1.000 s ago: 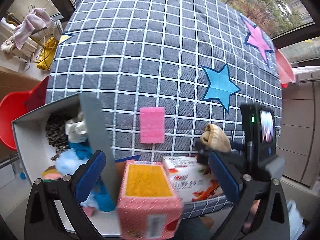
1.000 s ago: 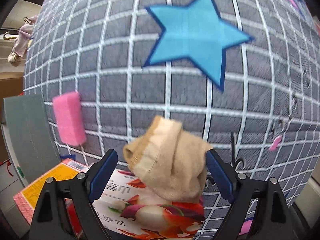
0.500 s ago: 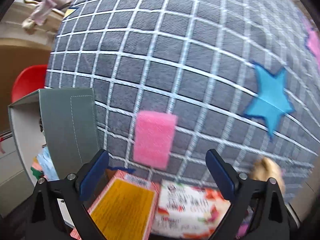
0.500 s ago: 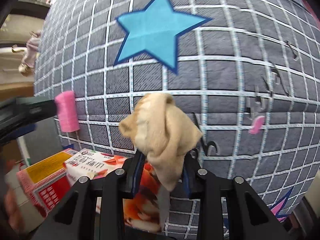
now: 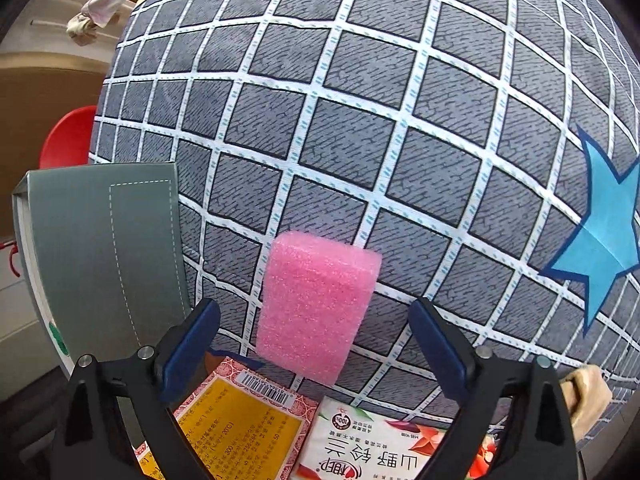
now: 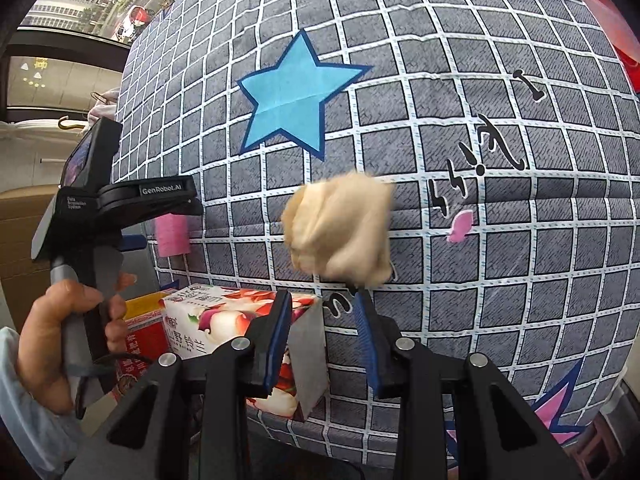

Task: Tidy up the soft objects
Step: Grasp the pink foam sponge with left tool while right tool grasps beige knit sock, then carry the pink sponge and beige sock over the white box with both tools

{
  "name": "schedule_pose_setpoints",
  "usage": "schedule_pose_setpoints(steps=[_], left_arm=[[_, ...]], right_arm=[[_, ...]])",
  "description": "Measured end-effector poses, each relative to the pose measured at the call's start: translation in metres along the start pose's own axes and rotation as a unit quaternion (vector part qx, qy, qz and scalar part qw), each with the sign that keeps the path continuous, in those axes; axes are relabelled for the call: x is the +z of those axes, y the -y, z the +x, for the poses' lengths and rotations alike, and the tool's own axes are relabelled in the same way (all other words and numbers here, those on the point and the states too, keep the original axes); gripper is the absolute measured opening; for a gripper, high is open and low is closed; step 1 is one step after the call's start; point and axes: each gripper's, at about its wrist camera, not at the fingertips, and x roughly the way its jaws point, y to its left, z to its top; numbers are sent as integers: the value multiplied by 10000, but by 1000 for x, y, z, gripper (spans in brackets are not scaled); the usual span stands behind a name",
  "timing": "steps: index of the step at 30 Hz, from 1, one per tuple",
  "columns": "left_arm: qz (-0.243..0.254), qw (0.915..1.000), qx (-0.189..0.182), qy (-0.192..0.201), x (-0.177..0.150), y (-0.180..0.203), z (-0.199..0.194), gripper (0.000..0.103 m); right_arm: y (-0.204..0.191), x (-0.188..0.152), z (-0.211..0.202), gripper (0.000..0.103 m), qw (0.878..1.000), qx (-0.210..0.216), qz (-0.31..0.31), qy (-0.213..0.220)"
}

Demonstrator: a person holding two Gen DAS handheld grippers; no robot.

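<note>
A pink foam sponge (image 5: 318, 304) lies on the grey checked cloth (image 5: 360, 120). My left gripper (image 5: 314, 344) is open, its blue pads on either side of the sponge's near end, not touching it. The sponge also shows small in the right wrist view (image 6: 173, 236), under the left gripper's body (image 6: 132, 200). My right gripper (image 6: 322, 332) is narrowed, its jaws closed on the lower edge of a crumpled beige sock (image 6: 340, 228), held above the cloth. The sock's edge shows in the left wrist view (image 5: 588, 396).
A grey storage box (image 5: 104, 248) stands at the left edge of the cloth. A red-and-yellow packet (image 5: 240, 424) and a white flowered tissue pack (image 5: 380, 448) lie at the near edge. A blue star (image 6: 296, 92) is printed on the cloth. A red chair (image 5: 68, 140) stands behind.
My left gripper has moved forward until its open jaws flank the pink sponge. My right gripper closed on the beige sock and lifted it up and back from the tissue pack.
</note>
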Motion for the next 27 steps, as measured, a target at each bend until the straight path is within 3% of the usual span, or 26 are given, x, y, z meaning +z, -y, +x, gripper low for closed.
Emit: schedule_pose_setpoints(steps=[3,6,7,11,15,16,18,21,27], left_arm=[[92,9997,-207,81,2,2,-6,79],[250,9994,-114,215,-6,27,-13,76],[565,9973,-423,203,-8,29,-15,76],[563,9972,-414,277,-11,36,-19,76],[675,9966,-328,351,-16,43,-20,75],[705,9963,-357,351,-17,45,-21,72],[743,9958,-453,296,-23,47,-28,50],[856,9936,-669,297,-36,53,-38,50],[1440,9804,-1083,800,-73,78,-75,50]], right_arm=[[1,3,3,37,9998,-106,-143,94],[-8,13,13,71,9989,-244,-285,265],[-12,16,16,71,9984,-288,-373,314],[-29,33,43,71,9945,-646,-782,259],[-55,55,87,70,9900,-1047,-940,93],[-60,55,87,60,9880,-1132,-1042,131],[-66,54,87,41,9853,-1260,-1152,88],[-64,49,85,34,9873,-1158,-1090,15],[-45,33,54,34,9942,-750,-744,213]])
